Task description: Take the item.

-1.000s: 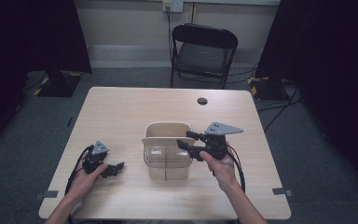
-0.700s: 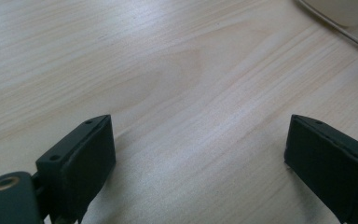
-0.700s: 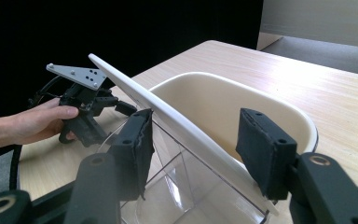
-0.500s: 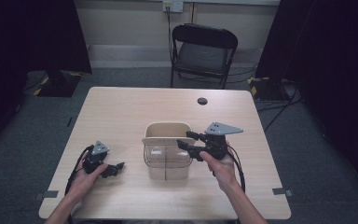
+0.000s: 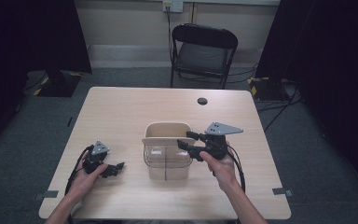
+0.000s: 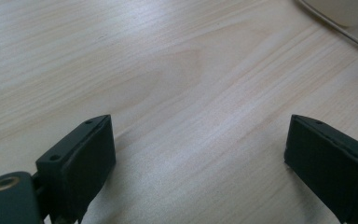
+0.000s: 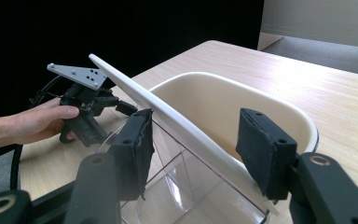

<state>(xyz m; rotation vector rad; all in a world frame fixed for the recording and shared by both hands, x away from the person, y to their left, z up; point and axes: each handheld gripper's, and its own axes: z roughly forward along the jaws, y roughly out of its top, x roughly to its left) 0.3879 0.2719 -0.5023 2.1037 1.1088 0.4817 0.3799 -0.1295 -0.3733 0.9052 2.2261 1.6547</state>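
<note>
Our right gripper (image 7: 193,154) clamps the flat cream lid (image 7: 168,119) across the clear plastic tub (image 5: 168,156) at mid-table; our left gripper (image 6: 200,158) rests wide, holding nothing. The tilted lid could slip off its 2 pads.

Container (image 5: 167,161) mid-table blocks straight path between grippers; bare tabletop (image 5: 121,114) left, right, beyond; small black disc (image 5: 202,101) at far edge.

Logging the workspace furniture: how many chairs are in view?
1. A black folding chair stands on the floor beyond the table's far edge, facing it; the dark curtained areas at both sides could hide others.
</note>
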